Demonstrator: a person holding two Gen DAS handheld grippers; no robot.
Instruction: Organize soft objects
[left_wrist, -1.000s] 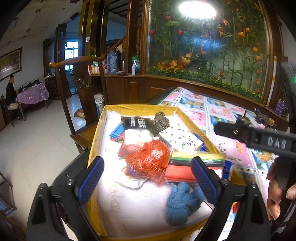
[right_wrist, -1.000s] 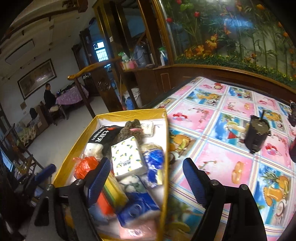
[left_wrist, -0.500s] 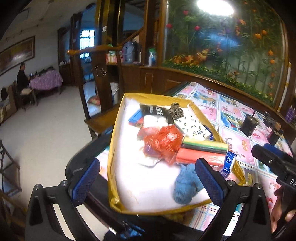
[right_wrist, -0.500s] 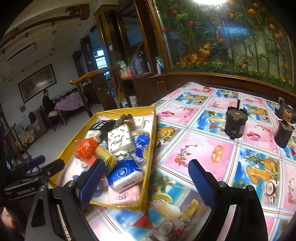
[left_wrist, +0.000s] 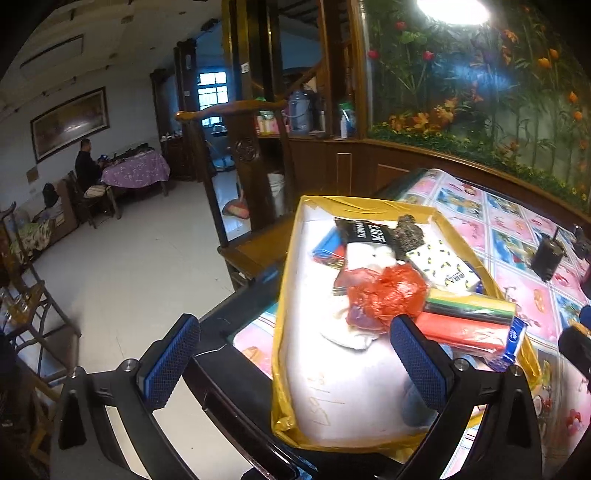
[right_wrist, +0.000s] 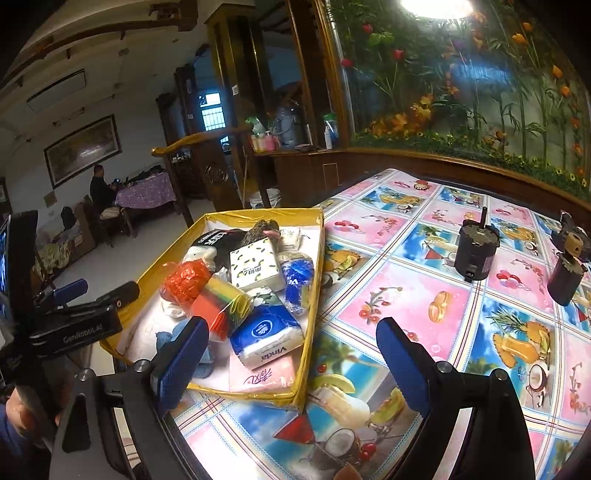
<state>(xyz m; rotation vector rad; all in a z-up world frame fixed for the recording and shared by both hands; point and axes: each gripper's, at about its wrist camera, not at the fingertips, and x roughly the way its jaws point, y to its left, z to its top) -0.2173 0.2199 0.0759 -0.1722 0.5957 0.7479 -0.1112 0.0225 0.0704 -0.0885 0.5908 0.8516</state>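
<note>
A yellow box with a white bottom stands at the table's left edge, full of soft things: a red plastic bag, coloured rolls, a lemon-print tissue pack, a blue Vinda tissue pack, a blue knitted item. My left gripper is open and empty over the box's near left corner. My right gripper is open and empty at the box's near right corner.
The table carries a colourful fruit-print cloth. Two dark cylinders stand on it at the far right. A wooden chair stands beside the table on the left, over white floor. A person sits far off.
Both grippers have drawn back and up from the box. The left one has swung left, so more floor and chair show. Both stay open.
</note>
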